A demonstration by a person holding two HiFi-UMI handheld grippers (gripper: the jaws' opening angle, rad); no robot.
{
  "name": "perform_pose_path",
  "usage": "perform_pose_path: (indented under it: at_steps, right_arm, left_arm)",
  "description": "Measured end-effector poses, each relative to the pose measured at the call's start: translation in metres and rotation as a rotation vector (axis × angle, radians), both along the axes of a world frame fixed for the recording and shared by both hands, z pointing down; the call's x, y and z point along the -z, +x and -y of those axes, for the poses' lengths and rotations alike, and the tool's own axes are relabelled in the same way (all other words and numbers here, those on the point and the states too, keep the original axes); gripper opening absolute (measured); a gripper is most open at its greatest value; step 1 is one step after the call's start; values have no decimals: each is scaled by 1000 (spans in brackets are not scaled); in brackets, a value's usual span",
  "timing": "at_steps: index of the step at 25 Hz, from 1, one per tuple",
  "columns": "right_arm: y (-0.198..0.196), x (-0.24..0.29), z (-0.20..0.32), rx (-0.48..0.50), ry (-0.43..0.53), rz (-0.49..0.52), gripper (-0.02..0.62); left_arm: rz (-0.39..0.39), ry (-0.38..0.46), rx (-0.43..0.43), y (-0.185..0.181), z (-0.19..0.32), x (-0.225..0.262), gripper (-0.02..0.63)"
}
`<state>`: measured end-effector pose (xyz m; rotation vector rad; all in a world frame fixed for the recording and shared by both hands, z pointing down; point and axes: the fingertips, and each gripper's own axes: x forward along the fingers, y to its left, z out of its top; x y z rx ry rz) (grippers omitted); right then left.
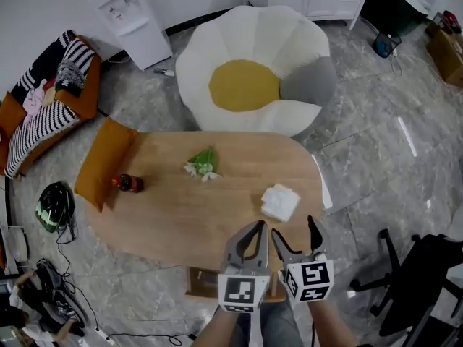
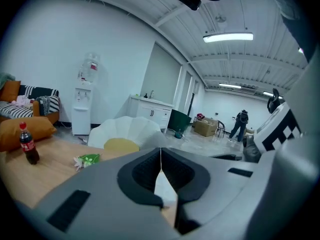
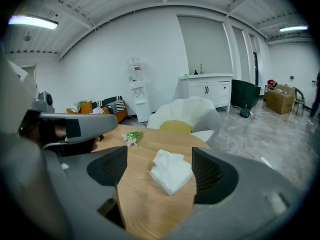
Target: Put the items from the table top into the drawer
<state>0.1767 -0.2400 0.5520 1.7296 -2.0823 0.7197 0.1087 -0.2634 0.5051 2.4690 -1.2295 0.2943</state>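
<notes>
Table [image 1: 181, 223]: smooth light wood, rounded oblong, long axis left-right across the head view.

Three items were on top:
- White napkin [image 1: 279, 202]: soft folded stack, roughly square, at the right end of the table in mid-right frame. One corner pointed toward the lower edge of frame.
- Green packet [image 1: 202, 163]: glossy, with small white flowers, upper centre of the table. Its long axis ran diagonally, tip toward the upper right.
- Cola bottle [image 1: 127, 183]: dark with a red cap, at the left end beside an orange cushion [image 1: 105, 161].

The head view foreshortened the bottle, and only the left gripper view showed it standing upright. In the right gripper view the left gripper's body hid it.

Left gripper [image 1: 257, 226]: jaws narrow, ribbed black pads meeting at the tips with nothing clamped. It was over the table's near edge.

Right gripper [image 1: 294, 230]: jaws wide and empty. Its own view framed the napkin between the pads, lying on the wood farther off.

A brown box shape under the near edge [image 1: 199, 284] was possibly the drawer, but it was mostly hidden behind the grippers.

Upper centre of the head view: a flower-shaped floor cushion [image 1: 253, 49] with white petals and a yellow centre.
</notes>
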Motion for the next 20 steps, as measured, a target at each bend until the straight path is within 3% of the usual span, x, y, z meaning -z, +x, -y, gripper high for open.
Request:
perform_pose_path:
  at_steps: [4,20]
  right_arm:
    - [6,-28,2,-29,-1,7,390]
    - [6,-108,-2,-26,-49,9,390]
  left_arm:
    - [16,-1,-39,9,-2,-22,11]
    - [-6,-59,-16,7,2,-92,11]
